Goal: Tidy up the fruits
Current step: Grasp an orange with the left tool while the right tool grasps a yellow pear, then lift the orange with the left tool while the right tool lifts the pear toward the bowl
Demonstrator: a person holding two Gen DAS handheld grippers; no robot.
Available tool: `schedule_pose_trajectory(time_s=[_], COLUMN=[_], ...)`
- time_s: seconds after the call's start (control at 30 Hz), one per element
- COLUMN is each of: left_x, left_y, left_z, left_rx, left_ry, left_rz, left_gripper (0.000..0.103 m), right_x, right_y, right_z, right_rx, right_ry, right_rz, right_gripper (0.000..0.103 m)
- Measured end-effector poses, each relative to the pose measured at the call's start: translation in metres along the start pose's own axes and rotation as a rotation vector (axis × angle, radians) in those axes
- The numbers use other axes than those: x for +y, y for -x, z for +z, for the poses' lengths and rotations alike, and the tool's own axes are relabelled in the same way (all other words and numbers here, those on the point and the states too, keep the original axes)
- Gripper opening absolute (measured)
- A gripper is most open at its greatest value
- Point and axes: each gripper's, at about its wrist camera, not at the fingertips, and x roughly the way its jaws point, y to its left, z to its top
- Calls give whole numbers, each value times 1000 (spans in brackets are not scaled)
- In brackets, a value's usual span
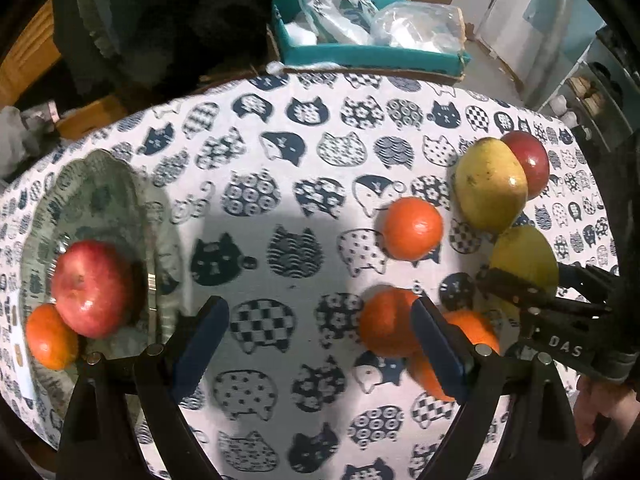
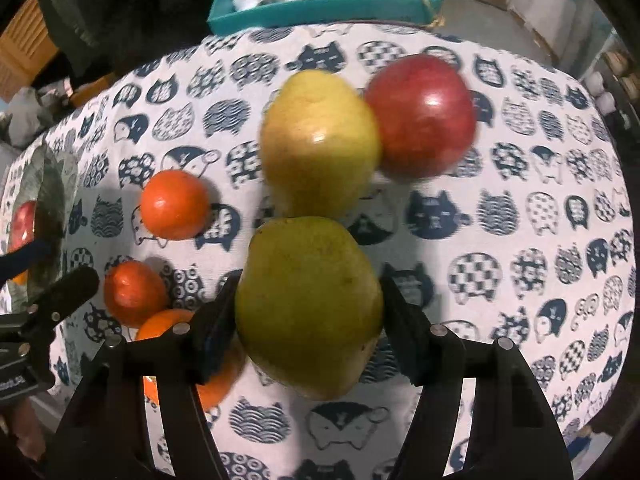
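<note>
In the right wrist view my right gripper (image 2: 310, 284) is shut on a green pear (image 2: 308, 304), one pad pressing each side. Behind it a yellow pear (image 2: 320, 140) touches a red apple (image 2: 420, 116). Three oranges lie to the left (image 2: 174, 204), (image 2: 134, 298), (image 2: 172, 324). In the left wrist view my left gripper (image 1: 318, 312) stands open over the cat-print tablecloth (image 1: 280, 160) with nothing between its fingers. To its left a glass plate (image 1: 100, 184) holds a red apple (image 1: 92, 288) and an orange (image 1: 50, 336). An orange (image 1: 386, 322) sits right beside its right finger.
A teal box (image 1: 360, 52) with plastic bags stands beyond the table's far edge. Dark clothing (image 1: 160, 20) fills the far left. A person's hand (image 1: 600, 404) shows at the lower right. White shelving (image 1: 576, 92) stands at the far right.
</note>
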Motion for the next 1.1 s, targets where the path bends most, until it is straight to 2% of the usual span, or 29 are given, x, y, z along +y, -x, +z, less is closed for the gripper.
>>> schedule_pose_trajectory(time_s=[0.33, 0.43, 0.53, 0.63, 0.7, 0.73, 0.83, 0.97, 1.1], left_x=[-23, -25, -24, -23, -24, -26, -33, -32, -29], left_y=[-19, -26, -30, -31, -29, -28, -25, -20, -4], left_z=[1, 1, -1, -1, -3, -3, -6, -5, -4], left_rx=[52, 76, 90, 99, 102, 102, 81, 57, 1], left_ry=[-25, -15, 11, 29, 33, 31, -5, -10, -25], left_rz=[-14, -30, -51, -92, -125, -133, -90, -89, -66], left_gripper=[93, 81, 77, 65, 48, 46, 45, 44, 44], right_x=[-32, -34, -36, -36, -35, -35, -34, -35, -34], right_y=[24, 30, 34, 35, 34, 34, 34, 38, 43], right_z=[-15, -18, -20, -20, -20, -19, -18, -18, -18], right_rx=[-49, -61, -65, -68, -70, -71, -77, -87, -109], right_ry=[-40, -34, -38, -38, -38, -40, -45, -44, -35], right_rz=[-3, -11, 1, 9, 12, 13, 12, 13, 7], right_gripper=[68, 68, 68, 68, 68, 68, 68, 68, 68])
